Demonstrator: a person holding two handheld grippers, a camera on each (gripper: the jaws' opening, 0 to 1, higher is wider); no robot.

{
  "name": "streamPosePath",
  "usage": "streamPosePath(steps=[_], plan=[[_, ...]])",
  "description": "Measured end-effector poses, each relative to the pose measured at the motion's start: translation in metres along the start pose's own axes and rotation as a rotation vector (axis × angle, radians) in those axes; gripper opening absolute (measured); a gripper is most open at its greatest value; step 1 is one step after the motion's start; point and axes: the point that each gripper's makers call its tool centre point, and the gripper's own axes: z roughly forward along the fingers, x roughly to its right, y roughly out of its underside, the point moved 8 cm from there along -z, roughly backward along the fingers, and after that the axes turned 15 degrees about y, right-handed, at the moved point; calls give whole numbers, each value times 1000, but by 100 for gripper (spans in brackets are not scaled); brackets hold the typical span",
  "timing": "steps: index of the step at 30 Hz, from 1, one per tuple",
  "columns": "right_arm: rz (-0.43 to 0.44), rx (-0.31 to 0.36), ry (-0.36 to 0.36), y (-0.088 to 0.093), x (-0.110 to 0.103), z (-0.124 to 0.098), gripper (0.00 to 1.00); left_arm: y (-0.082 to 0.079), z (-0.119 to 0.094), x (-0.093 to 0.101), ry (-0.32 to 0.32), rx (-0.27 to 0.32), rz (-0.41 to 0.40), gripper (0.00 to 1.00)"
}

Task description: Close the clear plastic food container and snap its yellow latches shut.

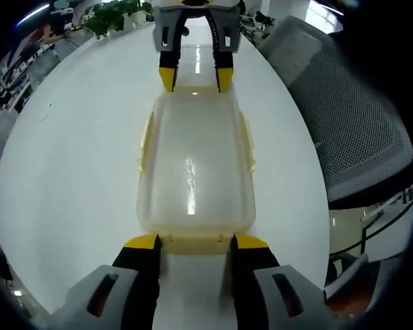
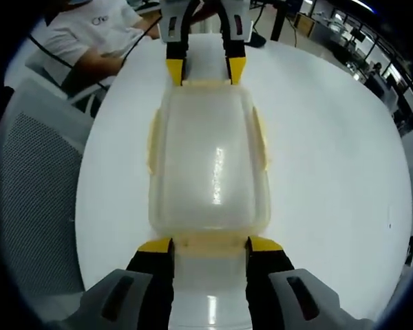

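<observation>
On the table: the white round table (image 1: 76,137) carries the clear container (image 1: 195,165) at its middle, lid seated on top, long axis running from 6 to 12 o'clock in both gripper views.
Left gripper: the left gripper (image 1: 195,242) sits at 6 o'clock of its own view, jaws parted and straddling the near end latch (image 1: 196,242); they look released, not yet pinching.
Right gripper: the right gripper (image 2: 209,246) stands likewise at 6 o'clock of its view, jaws spread on either side of the opposite end latch (image 2: 210,242); in the left gripper view it appears at 12 o'clock.
Side latches: pale yellow flaps (image 2: 153,141) at 9 and 3 o'clock along the long edges; whether they are snapped down I cannot tell.
Step in hand: by my reading, pressing the two end latches closed.
How to do it well: push both ends together and evenly so the container does not slide; keep the tips on the flap, not the lid.
Surroundings: mesh chair (image 1: 351,117) at 3 o'clock in the left gripper view; a seated person (image 2: 89,38) at 11 o'clock in the right gripper view.
</observation>
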Motion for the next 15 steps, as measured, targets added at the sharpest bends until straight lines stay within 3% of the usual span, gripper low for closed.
streamPosePath(steps=[5, 7, 15], plan=[[-3, 41, 3, 4, -1, -1, 41, -1, 0, 0, -4, -9, -2, 39], [14, 23, 3, 2, 0, -1, 40, -1, 0, -1, 0, -16, 0, 39], [-6, 77, -1, 0, -5, -5, 39, 5, 1, 13, -17, 14, -32, 38]])
